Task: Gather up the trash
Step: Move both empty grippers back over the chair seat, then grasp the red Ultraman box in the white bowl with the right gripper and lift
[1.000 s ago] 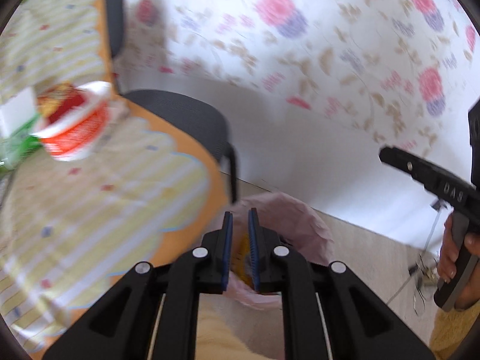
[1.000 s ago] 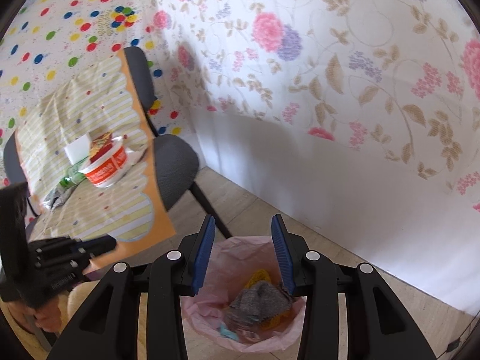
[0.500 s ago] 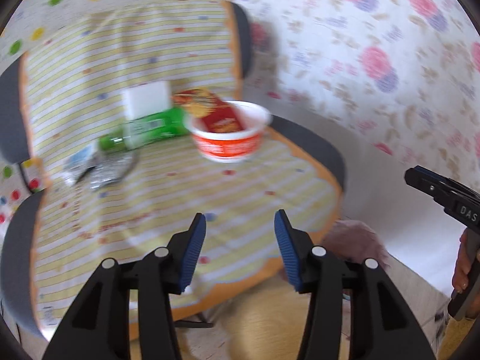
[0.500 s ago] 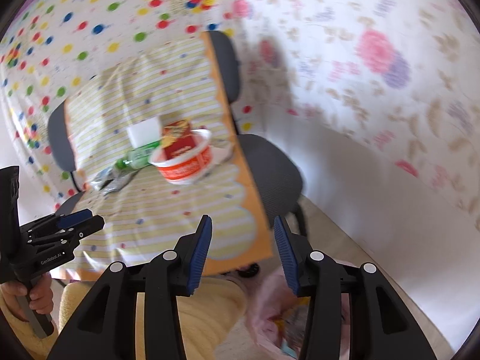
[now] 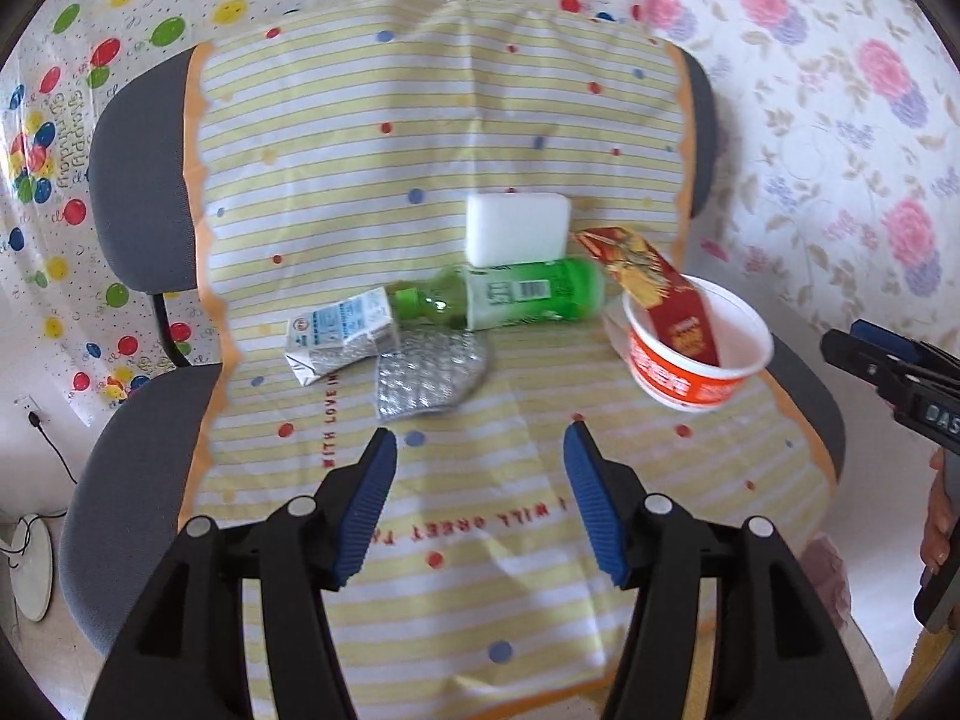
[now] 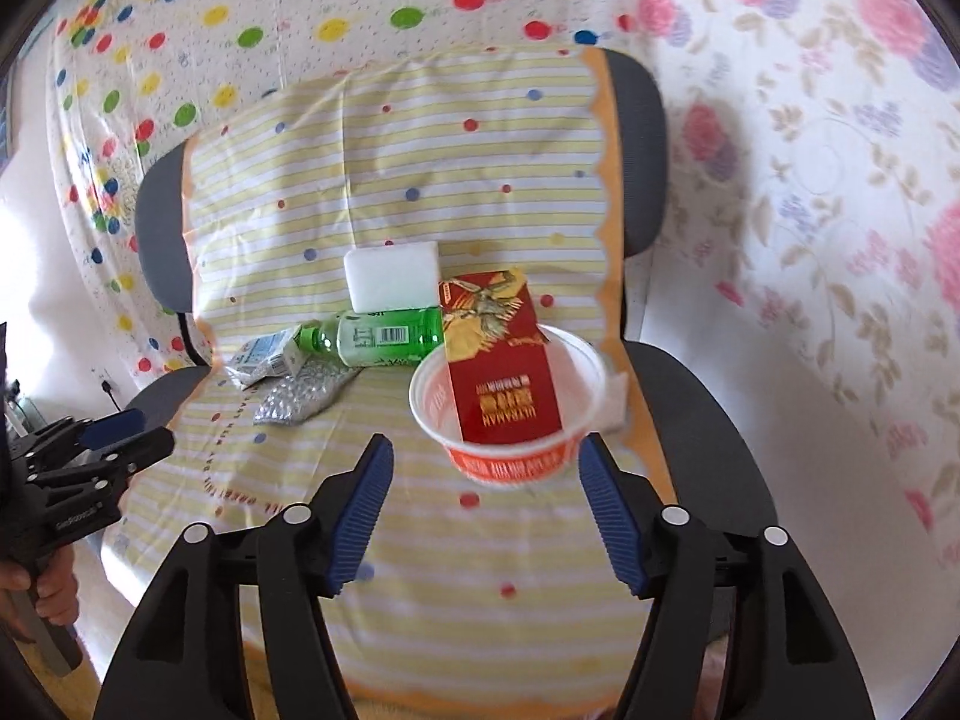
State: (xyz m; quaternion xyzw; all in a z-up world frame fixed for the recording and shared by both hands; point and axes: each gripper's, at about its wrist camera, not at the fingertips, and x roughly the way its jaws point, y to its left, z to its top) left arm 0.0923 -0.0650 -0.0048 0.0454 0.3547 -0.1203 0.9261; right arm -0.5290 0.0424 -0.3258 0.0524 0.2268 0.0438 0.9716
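On the cloth-covered chair seat lie a green bottle [image 5: 510, 299] on its side, a small milk carton [image 5: 339, 339], a silver foil wrapper [image 5: 429, 375], a white sponge block [image 5: 517, 229] and a noodle cup [image 5: 699, 351] with a red card pack [image 5: 666, 300] in it. My left gripper [image 5: 480, 498] is open and empty, short of the wrapper. My right gripper [image 6: 486, 513] is open and empty, just in front of the noodle cup [image 6: 510, 414]. The bottle [image 6: 387, 337] and carton [image 6: 267, 355] lie left of the cup.
The striped yellow cloth [image 5: 480, 570] covers a grey office chair [image 5: 141, 138] against a balloon-print wall. The right gripper shows at the right edge of the left wrist view [image 5: 900, 378]. A floral wall stands to the right.
Both grippers swung up from the pink-lined trash bin on the floor to face the chair seat. The left gripper went from shut to open. The right gripper opened wider.
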